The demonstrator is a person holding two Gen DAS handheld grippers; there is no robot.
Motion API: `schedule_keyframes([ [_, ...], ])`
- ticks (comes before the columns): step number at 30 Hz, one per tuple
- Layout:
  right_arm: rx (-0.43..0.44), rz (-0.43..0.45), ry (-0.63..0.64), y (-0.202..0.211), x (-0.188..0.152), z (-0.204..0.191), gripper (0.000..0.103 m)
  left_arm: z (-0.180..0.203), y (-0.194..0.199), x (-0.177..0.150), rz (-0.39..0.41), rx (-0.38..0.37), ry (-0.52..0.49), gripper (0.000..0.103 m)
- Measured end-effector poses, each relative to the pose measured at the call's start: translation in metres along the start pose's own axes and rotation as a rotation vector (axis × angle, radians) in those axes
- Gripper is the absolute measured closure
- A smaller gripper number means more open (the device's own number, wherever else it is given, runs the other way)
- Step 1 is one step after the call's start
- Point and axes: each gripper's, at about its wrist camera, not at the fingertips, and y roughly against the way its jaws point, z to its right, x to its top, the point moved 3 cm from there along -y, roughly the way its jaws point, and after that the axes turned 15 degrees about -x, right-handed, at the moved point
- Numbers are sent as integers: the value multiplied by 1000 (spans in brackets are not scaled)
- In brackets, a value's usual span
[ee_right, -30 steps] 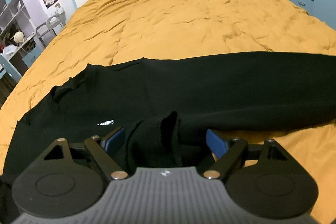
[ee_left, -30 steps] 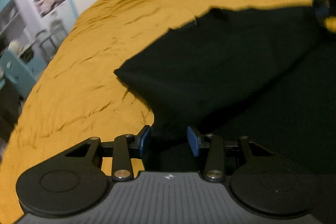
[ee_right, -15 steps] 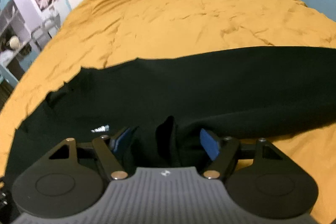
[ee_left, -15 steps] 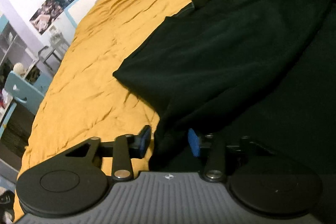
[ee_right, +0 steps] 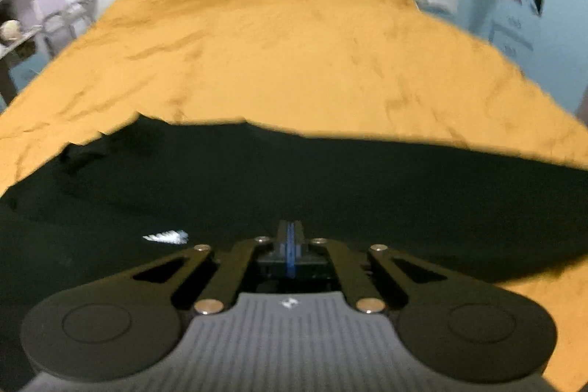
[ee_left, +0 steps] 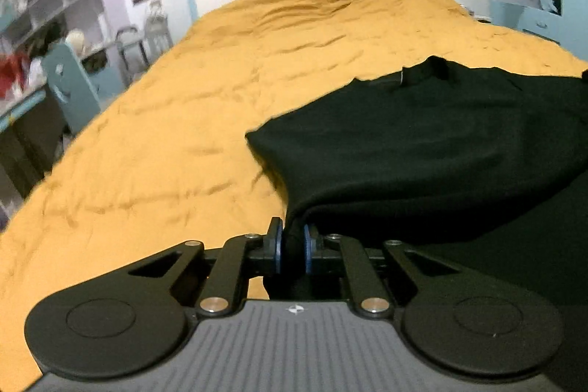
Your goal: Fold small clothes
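Black knit garment [ee_left: 422, 157] is lying spread across the bed's mustard-yellow quilted bedspread [ee_left: 191, 120], and I'm pinching a bunched edge of it in my left claw [ee_left: 293, 247], blue pads [ee_left: 278, 245] pressing the fabric from both sides. The cloth is rising from that pinch and fanning out to the right, its ribbed neckline [ee_left: 433, 68] showing at the far side. My right claw [ee_right: 291, 241] is clenched too, blue pads meeting over the dark fabric [ee_right: 294, 179]; whether any cloth is caught between them, I cannot tell. A small white print [ee_right: 165, 237] is showing on the garment just left of that claw. This view is blurring.
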Motion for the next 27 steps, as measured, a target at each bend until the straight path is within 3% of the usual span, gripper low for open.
schedule_keyframes([
  [4, 84, -68, -2, -5, -6, -9, 103, -13, -18, -11, -59, -45, 102, 91],
  [6, 65, -34, -24, -7, -4, -2, 97, -17, -18, -11, -57, -59, 124, 90],
  [8, 68, 10, -34, -10, -1, 7, 45, -16, -16, -10, -57, -60, 120, 90],
  [9, 73, 15, -30, -14, 0, 9, 42, -16, -17, -11, -62, -60, 114, 89],
  [16, 82, -146, -9, -54, -14, 9, 52, -15, -23, -13, -83, -51, 99, 87],
  [18, 99, -167, -24, -54, -20, 8, 65, -16, -24, -13, -84, -53, 101, 87],
  [19, 124, -174, -49, -53, -23, 8, 94, -16, -23, -13, -84, -52, 102, 85],
  [20, 142, -168, -62, -52, -23, 9, 102, -16, -23, -13, -83, -47, 102, 84],
  [24, 152, -81, -94, -32, -13, 3, 103, -12, -19, -12, -56, -19, 80, 88],
  [27, 194, 7, -113, -11, 2, -3, 103, -16, 1, -8, 69, -8, 136, 90],
])
